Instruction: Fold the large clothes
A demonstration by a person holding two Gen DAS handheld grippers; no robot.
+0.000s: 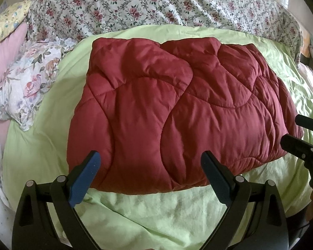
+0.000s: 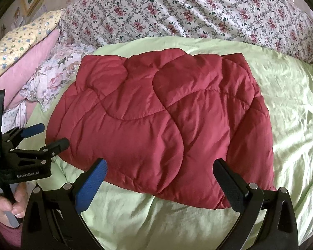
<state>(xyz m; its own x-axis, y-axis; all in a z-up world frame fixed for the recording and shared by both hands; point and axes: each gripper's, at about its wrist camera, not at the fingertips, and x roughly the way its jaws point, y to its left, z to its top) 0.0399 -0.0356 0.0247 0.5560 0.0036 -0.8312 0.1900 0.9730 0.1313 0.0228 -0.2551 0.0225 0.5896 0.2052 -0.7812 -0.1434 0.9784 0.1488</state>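
A dark red quilted garment (image 1: 173, 108) lies folded into a thick rectangle on a light green sheet (image 1: 156, 212); it also shows in the right wrist view (image 2: 162, 123). My left gripper (image 1: 151, 158) is open and empty, its fingers hovering over the garment's near edge. It shows from the side in the right wrist view (image 2: 50, 135), off the garment's left edge. My right gripper (image 2: 160, 166) is open and empty above the near edge. In the left wrist view it (image 1: 296, 129) sits at the garment's right end.
A rose-patterned quilt (image 1: 156, 2) is bunched along the far side of the bed. Floral pillows (image 1: 29, 79), a pink pillow (image 2: 31, 68) and a yellow one (image 2: 25, 39) lie at the left. The green sheet (image 2: 292, 104) extends to the right.
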